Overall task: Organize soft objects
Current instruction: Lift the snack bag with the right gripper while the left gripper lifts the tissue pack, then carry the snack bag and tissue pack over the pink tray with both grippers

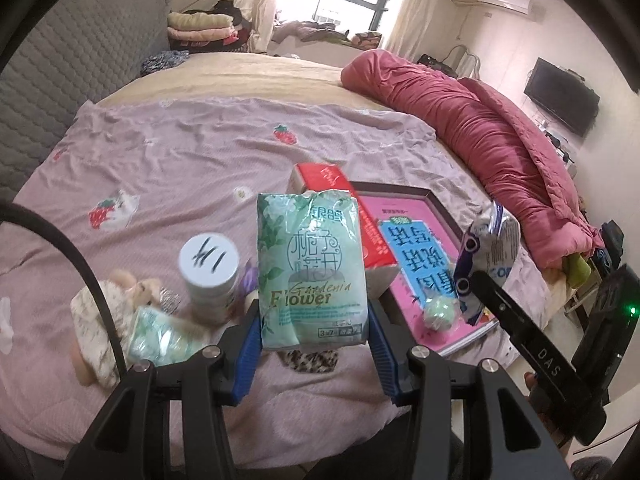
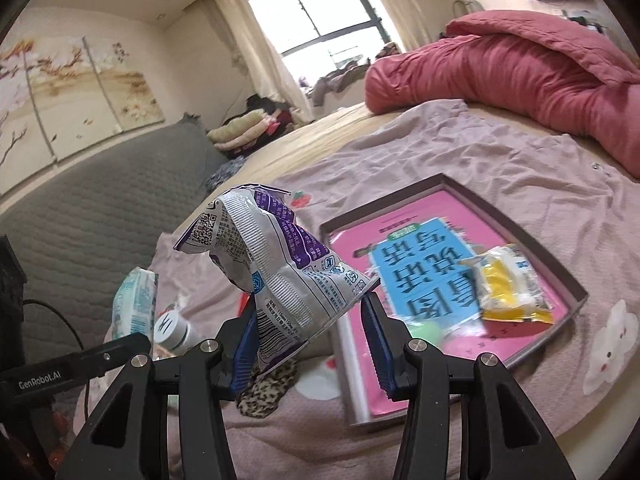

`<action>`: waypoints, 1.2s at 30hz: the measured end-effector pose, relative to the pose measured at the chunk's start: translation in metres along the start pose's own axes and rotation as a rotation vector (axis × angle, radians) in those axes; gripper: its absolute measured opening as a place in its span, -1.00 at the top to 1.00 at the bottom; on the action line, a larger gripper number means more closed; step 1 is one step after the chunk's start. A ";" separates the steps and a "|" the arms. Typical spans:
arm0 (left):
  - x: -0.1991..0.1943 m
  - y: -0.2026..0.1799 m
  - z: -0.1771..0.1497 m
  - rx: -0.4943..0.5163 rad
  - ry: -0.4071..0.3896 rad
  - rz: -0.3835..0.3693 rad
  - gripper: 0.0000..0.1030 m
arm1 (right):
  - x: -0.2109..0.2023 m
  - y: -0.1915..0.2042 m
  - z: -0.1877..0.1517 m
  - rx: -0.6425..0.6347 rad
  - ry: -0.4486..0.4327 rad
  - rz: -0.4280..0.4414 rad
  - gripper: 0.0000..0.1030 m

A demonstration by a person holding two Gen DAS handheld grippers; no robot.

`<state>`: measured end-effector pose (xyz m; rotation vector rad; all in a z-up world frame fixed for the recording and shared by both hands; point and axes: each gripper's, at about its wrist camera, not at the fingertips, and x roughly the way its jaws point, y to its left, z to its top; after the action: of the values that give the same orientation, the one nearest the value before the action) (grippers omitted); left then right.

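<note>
Bed [image 1: 160, 152] below: both tools grip packs (lifted clear).

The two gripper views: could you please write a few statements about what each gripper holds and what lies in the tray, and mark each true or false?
1. The left gripper is shut on the green tissue pack. True.
2. The right gripper is open and holds nothing. False: it is shut on a crumpled purple-and-white bag.
3. A yellow-and-white packet lies in the tray. True.
4. The white jar stands inside the tray. False: it stands on the bedsheet, outside it.
</note>
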<state>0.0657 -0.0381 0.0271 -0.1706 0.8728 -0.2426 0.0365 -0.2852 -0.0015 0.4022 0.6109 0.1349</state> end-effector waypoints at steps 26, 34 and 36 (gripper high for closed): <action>0.066 -0.096 0.024 0.149 0.073 -0.070 0.03 | -0.030 -0.080 0.011 0.168 -0.118 -0.235 0.03; 0.106 -0.123 0.024 0.206 0.134 -0.052 0.03 | -0.023 -0.094 0.008 0.188 -0.082 -0.272 0.03; 0.116 -0.130 0.025 0.218 0.150 -0.050 0.03 | -0.020 -0.095 0.007 0.183 -0.070 -0.286 0.03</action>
<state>0.1386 -0.1934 -0.0100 0.0297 0.9847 -0.3987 0.0245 -0.3790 -0.0241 0.4902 0.6073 -0.2086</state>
